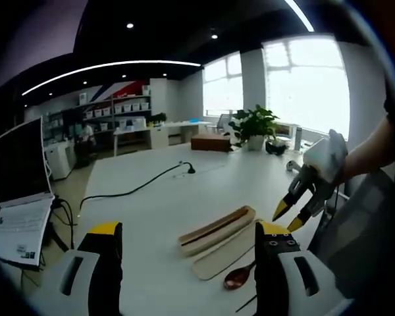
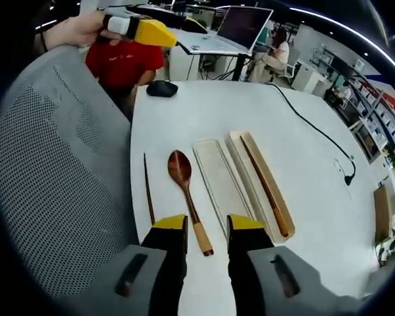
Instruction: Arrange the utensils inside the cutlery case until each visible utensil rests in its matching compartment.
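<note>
A long wooden cutlery case (image 2: 257,172) lies on the white table with one dark chopstick (image 2: 266,191) in its groove. Its flat lid (image 2: 220,178) lies beside it. Left of the lid rest a brown wooden spoon (image 2: 184,184) and a second thin chopstick (image 2: 147,187). My right gripper (image 2: 207,225) is open, and the spoon's handle end shows between its jaws. In the left gripper view the right gripper (image 1: 288,217) hangs above the table just right of the case (image 1: 217,227) and spoon (image 1: 240,276). My left gripper (image 1: 189,230) is wide open, held high and empty.
A grey mesh chair (image 2: 59,164) stands against the table's near edge. A black mouse (image 2: 162,88) and a laptop (image 2: 240,26) sit farther along, and a black cable (image 2: 316,128) crosses the table. A person in red (image 2: 122,62) is beyond. A potted plant (image 1: 253,125) stands far off.
</note>
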Demonstrator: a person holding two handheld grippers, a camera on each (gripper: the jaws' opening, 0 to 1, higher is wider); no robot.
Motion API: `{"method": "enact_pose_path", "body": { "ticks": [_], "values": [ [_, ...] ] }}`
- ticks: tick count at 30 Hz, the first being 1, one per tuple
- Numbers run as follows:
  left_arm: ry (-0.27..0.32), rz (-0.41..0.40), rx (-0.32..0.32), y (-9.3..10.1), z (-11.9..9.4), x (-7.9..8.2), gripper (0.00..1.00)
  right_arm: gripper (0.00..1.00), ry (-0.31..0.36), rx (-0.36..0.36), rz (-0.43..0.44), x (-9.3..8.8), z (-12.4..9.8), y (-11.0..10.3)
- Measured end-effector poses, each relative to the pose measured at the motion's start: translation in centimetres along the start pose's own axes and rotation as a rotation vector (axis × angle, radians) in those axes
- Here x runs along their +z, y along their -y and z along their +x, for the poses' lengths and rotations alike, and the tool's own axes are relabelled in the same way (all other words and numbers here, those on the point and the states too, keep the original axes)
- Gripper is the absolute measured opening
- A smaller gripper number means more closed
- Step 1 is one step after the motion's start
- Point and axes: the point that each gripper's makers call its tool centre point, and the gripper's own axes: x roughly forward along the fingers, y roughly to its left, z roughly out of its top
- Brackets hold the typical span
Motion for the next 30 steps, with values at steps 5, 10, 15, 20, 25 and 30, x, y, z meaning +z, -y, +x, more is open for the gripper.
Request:
{"method": "enact_pose_path", "body": {
  "ticks": [5,10,15,20,25,30],
  "values": [
    [-0.009,0.017,-0.005,0.1,0.2,0.0,0.85,0.21,-0.002,0.031,-0.002,0.0,0.4,-0.8],
    [-0.006,0.009,-0.007,0.0,0.4,0.1,0.85,0.21,-0.025,0.064,-0.022,-0.5,1.0,-1.7],
    [0.006,-0.001,-0.003,0.0,0.4,0.5,0.85,0.21,-0.032,0.088,-0.037,-0.5,1.5,-2.3],
    [0.000,0.017,-0.007,0.3,0.3,0.6,0.85,0.20,-0.052,0.120,-0.064,-0.9,2.0,-3.3],
    [-0.003,0.020,-0.028,1.1,-0.4,1.1,0.85,0.21,-0.069,0.159,-0.094,-1.1,2.6,-4.4],
    [0.000,0.023,-0.021,0.8,-1.1,1.3,0.85,0.21,-0.069,0.175,-0.103,-1.1,2.8,-4.7]
  ]
}}
